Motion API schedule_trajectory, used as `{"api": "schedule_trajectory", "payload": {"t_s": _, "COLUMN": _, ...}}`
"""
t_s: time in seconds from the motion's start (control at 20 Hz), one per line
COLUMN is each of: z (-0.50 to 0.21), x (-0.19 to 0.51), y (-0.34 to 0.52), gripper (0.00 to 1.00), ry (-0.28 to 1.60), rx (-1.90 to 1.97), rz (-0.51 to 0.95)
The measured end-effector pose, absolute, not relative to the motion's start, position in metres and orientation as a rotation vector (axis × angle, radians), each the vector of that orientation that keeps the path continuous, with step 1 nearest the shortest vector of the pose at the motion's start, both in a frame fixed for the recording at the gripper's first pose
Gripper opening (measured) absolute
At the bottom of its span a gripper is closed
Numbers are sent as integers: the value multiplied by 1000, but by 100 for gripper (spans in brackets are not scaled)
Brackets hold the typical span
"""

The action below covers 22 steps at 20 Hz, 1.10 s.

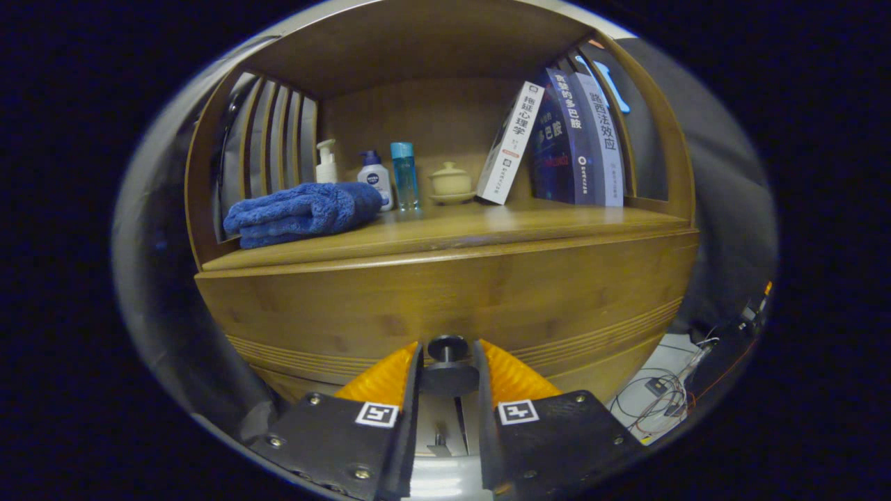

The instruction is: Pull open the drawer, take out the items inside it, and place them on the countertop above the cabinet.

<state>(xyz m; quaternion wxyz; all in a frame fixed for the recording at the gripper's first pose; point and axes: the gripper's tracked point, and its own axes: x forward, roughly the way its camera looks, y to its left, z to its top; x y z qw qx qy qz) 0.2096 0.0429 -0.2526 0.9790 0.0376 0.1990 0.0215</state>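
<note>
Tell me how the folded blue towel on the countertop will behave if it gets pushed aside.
The blue towel looks plush and loosely folded, so it would probably bunch or unfold rather than slide as one piece. It seems light and not fragile. Pushed back, it might nudge the bottles behind it. The gripper is at the drawer knob, which sits between its jaws.

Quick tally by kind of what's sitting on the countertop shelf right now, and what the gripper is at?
Folded blue towel: 1
Bottles: 3 (white pump bottle, white bottle with blue cap, clear blue bottle)
Lidded ceramic cup: 1
Books: 3 (white book, leaning; dark blue book; pale book)
Total: 8
The gripper has the drawer knob between its fingers.
</note>
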Motion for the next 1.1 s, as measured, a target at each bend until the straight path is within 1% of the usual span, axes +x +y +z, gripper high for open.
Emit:
{"api": "schedule_trajectory", "payload": {"t_s": 0.05, "z": -256, "x": 209, "y": 42, "gripper": 38, "ry": 412, "rx": 67, "rz": 42}}
{"api": "schedule_trajectory", "payload": {"t_s": 0.1, "z": -253, "x": 206, "y": 41, "gripper": 31, "ry": 416, "rx": 64, "rz": 45}}
{"api": "schedule_trajectory", "payload": {"t_s": 0.7, "z": -241, "x": 104, "y": 30, "gripper": 31, "ry": 420, "rx": 48, "rz": 3}}
{"api": "schedule_trajectory", "payload": {"t_s": 0.85, "z": -246, "x": 79, "y": 28, "gripper": 31, "ry": 453, "rx": 35, "rz": -12}}
{"api": "schedule_trajectory", "payload": {"t_s": 0.9, "z": -242, "x": 74, "y": 29, "gripper": 31, "ry": 427, "rx": 46, "rz": -19}}
{"api": "schedule_trajectory", "payload": {"t_s": 1.1, "z": -243, "x": 56, "y": 28, "gripper": 31, "ry": 437, "rx": 56, "rz": -43}}
